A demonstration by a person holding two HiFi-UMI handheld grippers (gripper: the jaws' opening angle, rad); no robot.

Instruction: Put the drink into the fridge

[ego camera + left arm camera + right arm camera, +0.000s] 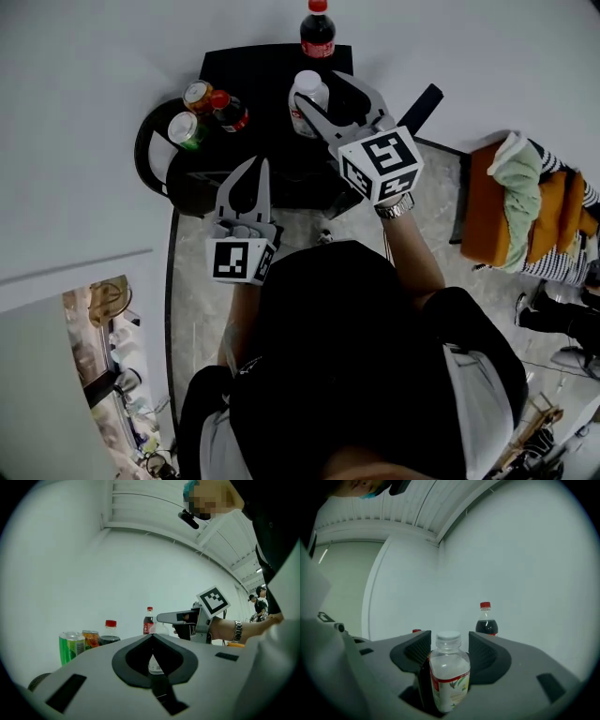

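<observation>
Jaws at black table [262, 80], white wall [525, 564] behind.

Clear white-capped bottle [449, 677] stands upright on black table [248, 70].

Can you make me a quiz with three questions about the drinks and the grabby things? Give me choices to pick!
1. Where is the white-capped bottle?
A. Lying on the floor.
B. Between the jaws of the right hand-held gripper.
C. Inside a fridge.

2. How many cans stand on the black table?
A. None.
B. Five.
C. Two.

3. How are the jaws of the left hand-held gripper?
A. Shut together, empty.
B. Wide open.
C. Clamped on a bottle.

Answers:
1 B: the right gripper view shows it standing between the open jaws.
2 C: there is a green can and an orange can.
3 A: the tips meet in the left gripper view.
</observation>
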